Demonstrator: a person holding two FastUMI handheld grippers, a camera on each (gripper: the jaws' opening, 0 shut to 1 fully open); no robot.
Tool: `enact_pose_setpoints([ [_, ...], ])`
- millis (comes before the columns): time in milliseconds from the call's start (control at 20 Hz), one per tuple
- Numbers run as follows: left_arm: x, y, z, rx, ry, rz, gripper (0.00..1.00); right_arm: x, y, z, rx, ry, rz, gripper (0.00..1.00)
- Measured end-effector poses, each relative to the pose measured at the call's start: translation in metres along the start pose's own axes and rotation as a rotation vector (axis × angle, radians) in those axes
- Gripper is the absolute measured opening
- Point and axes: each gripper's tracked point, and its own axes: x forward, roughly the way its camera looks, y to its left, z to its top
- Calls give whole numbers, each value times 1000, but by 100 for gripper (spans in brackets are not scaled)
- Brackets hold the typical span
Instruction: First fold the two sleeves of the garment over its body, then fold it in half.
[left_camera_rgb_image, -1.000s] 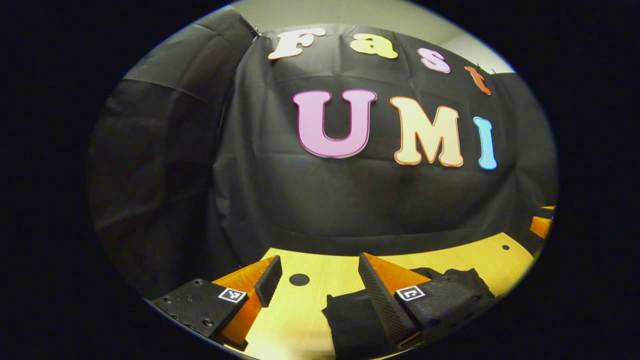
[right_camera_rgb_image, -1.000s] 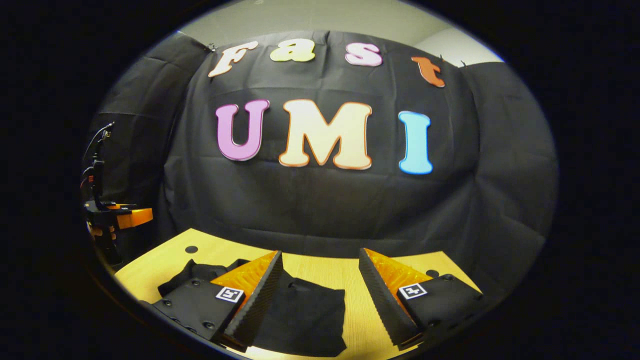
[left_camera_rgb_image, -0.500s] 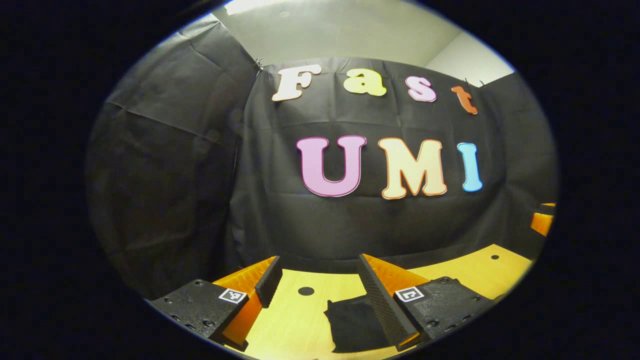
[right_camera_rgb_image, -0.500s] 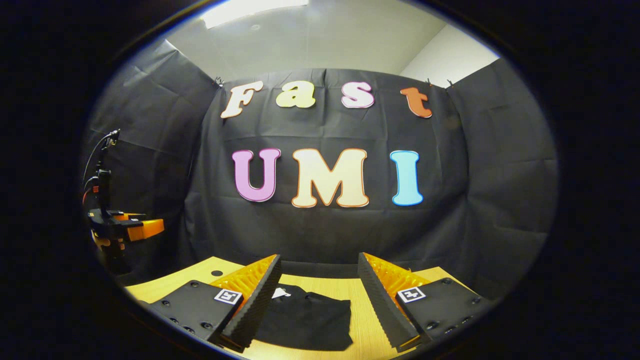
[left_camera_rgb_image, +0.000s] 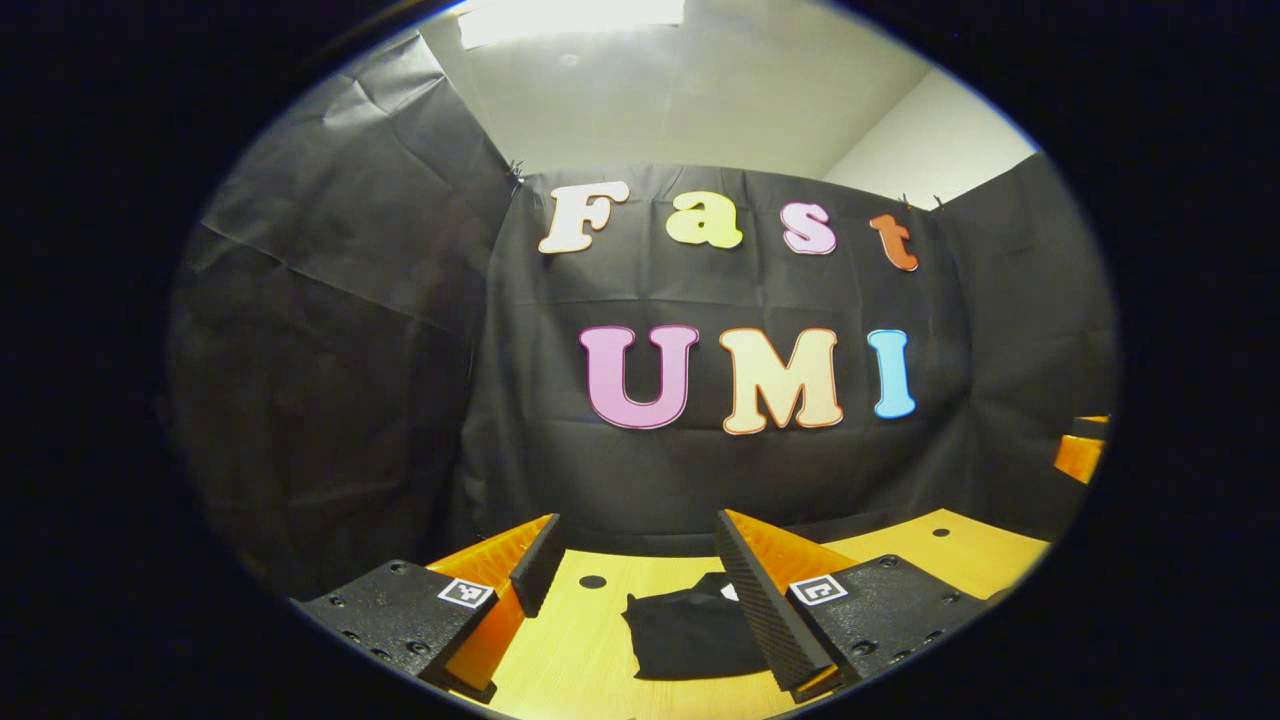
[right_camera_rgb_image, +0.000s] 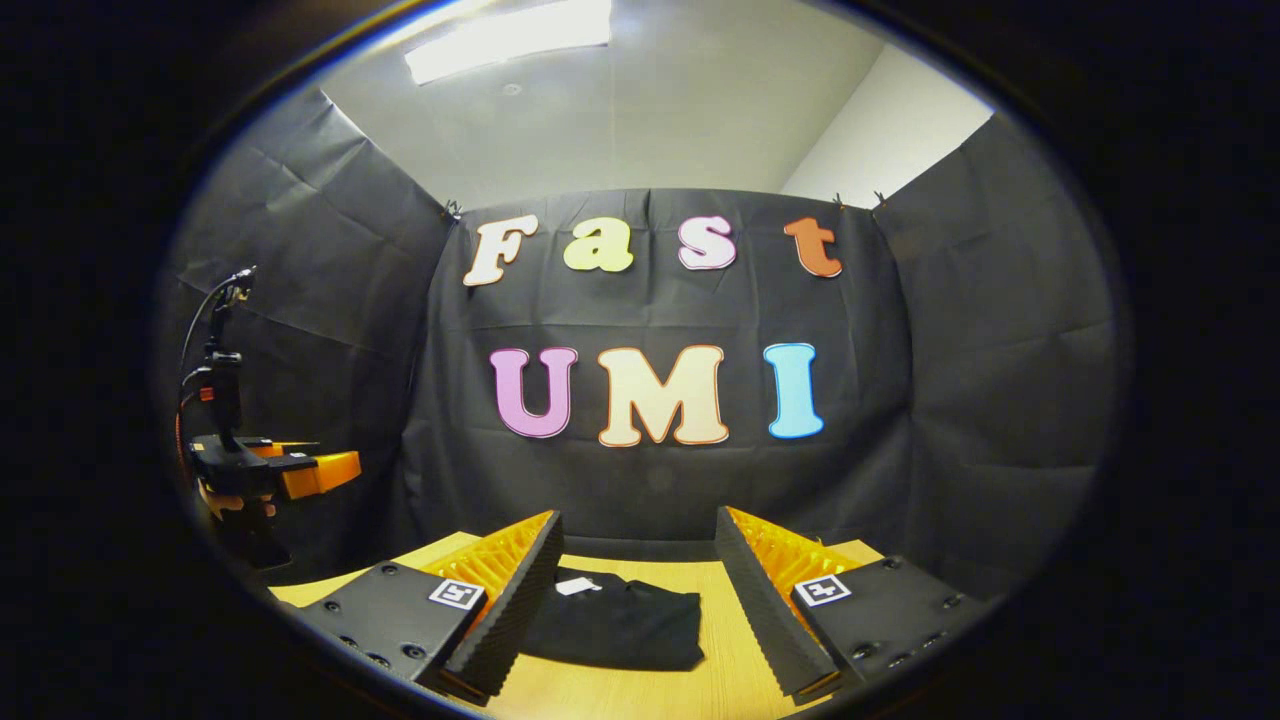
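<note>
folded garment (right_camera_rgb_image: 615, 625) on table (right_camera_rgb_image: 720, 660) — right gripper (right_camera_rgb_image: 640, 585) agape

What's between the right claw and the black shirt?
Just air and bare table: in the right gripper view, the open claw sits above and back from the folded shirt.

garment (left_camera_rgb_image: 690, 632) right part hidden behind gripper finger (left_camera_rgb_image: 765, 610)

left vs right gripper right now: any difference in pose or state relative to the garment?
The left gripper has the folded garment toward its right finger, which partly covers it; the right gripper has the garment toward its left finger. Shared: both are open, hold nothing, and hang above the wooden table, apart from the cloth.
</note>
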Motion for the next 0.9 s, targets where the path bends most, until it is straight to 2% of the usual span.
enact_pose_setpoints([
  [400,-49,4,29,10,-35,5,92,-62,18,4,-8,-22,37,96],
  [650,-72,0,45,29,-68,11,92,-79,21,14,-7,-52,65,96],
  [900,-79,-10,55,23,-78,14,92,-88,7,16,1,-57,65,96],
])
